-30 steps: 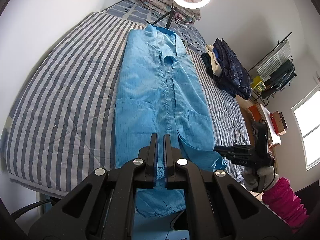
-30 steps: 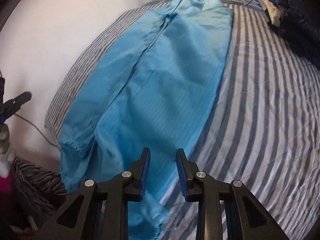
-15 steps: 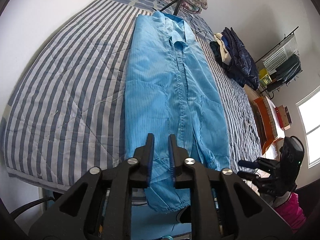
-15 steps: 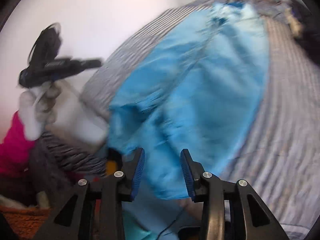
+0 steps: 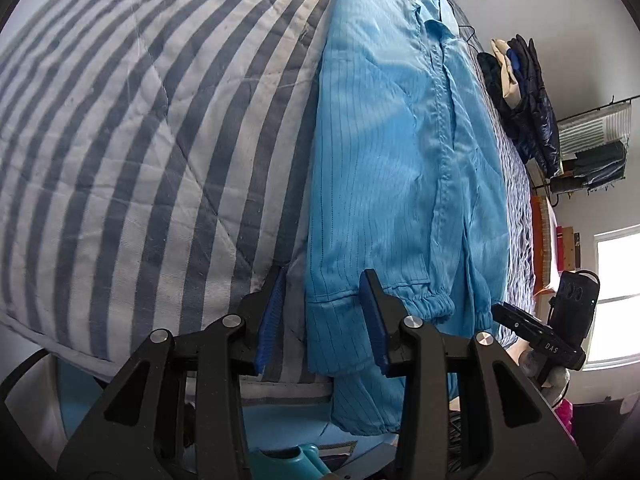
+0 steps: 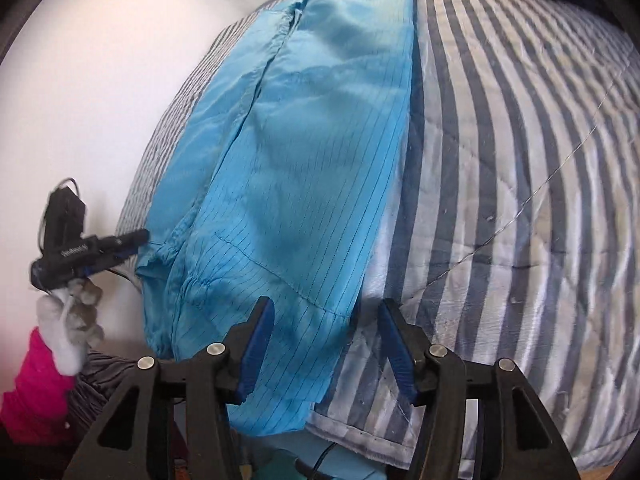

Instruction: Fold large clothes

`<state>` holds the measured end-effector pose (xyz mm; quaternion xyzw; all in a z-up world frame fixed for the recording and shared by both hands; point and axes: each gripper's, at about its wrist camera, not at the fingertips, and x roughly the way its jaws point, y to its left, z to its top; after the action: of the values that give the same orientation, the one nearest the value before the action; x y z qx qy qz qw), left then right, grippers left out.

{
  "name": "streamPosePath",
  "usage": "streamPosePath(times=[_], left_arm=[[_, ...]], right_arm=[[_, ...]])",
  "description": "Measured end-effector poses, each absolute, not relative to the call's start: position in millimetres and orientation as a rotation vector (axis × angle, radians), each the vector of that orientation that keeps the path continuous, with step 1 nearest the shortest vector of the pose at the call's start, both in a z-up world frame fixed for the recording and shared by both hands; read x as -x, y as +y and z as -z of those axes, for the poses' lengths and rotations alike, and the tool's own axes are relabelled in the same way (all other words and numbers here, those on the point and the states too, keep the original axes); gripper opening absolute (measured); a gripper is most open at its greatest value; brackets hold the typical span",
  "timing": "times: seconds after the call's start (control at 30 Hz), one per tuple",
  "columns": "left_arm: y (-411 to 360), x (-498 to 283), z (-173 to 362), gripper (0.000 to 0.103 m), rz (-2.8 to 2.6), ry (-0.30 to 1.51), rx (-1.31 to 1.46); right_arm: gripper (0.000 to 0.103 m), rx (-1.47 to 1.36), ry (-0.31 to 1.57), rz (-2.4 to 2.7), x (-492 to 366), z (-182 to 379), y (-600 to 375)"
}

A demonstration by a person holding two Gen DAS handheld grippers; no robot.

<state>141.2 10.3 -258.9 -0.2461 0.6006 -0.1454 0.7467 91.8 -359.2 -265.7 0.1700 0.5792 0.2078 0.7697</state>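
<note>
The left gripper is seen nearest in its own view, with jaws apart and opening. The hem corner of the blue coat is framed between its blue pads, which are not pressed on the cloth; the left pad stands over bare striped quilt and the right pad over the hem. The right gripper is likewise held parted and opening, the other hem corner lying between its jaws and nothing being clamped. The coat is spread flat and lengthwise down the quilt, its hem draped over the near edge and its collar at the far end. An elastic cuff is seen just right of the left gripper. Each gripper appears at the edge of the other's view, held by a gloved hand with a pink sleeve. On the far right of the bed, dark clothes are piled, and a rack is seen beyond them against the wall.
</note>
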Motion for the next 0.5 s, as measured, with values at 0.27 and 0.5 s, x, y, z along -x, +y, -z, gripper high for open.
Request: streamPosePath(times=[0.27, 0.5], left_arm=[[-3.5, -134.8, 245.0, 0.002, 0.377, 1.289, 0.500], [2.0, -132.1, 258.5, 0.003, 0.386, 1.317, 0.543]], right_arm=[[0.000, -0.357, 1.244, -0.525, -85.0, 264.4, -359.7], [0.006, -0.357, 1.254, -0.533, -83.9, 267.0, -367.8]])
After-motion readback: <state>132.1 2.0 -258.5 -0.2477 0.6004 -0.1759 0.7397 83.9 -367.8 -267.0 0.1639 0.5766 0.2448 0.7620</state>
